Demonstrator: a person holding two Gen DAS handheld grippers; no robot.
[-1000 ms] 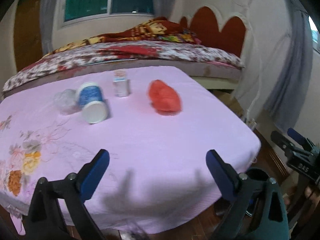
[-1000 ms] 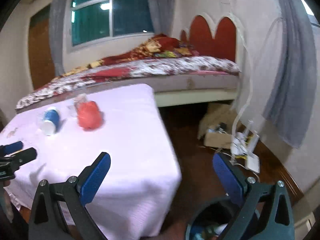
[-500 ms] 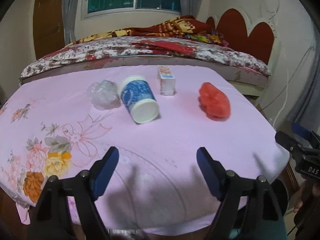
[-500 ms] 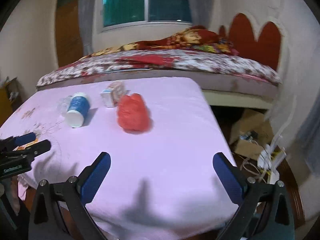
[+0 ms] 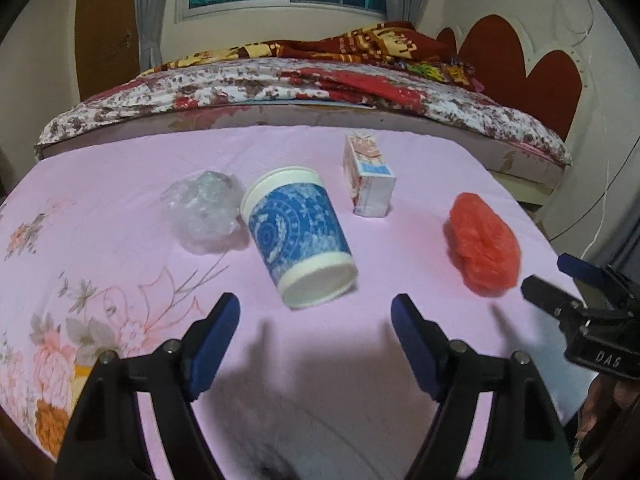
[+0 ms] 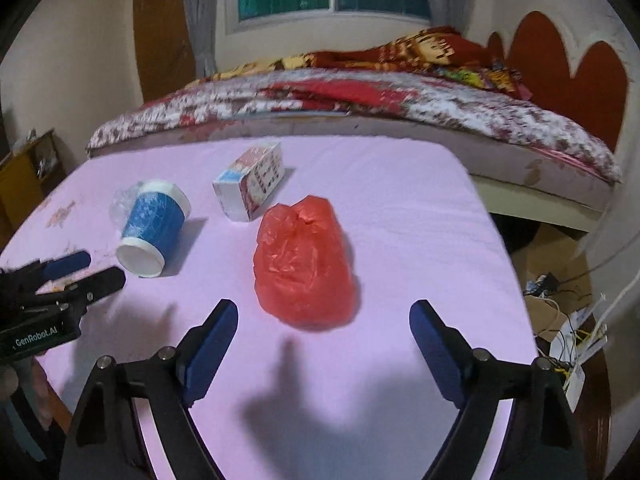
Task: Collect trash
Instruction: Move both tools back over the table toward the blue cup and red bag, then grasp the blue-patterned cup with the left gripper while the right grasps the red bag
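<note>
Trash lies on the pink-clothed bench point(image 5: 360, 360): a tipped blue paper cup point(image 5: 300, 236) touching a clear crumpled wrapper point(image 5: 202, 210), a small carton point(image 5: 368, 178) just behind, and a red plastic bag point(image 6: 304, 264) apart to the right. The left claw point(image 5: 316, 332) gapes wide before the cup. The right claw point(image 6: 324, 336) spreads wide before the bag, both empty.

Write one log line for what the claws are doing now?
left claw: open, facing blue cup | right claw: open, facing red bag | nothing held
</note>
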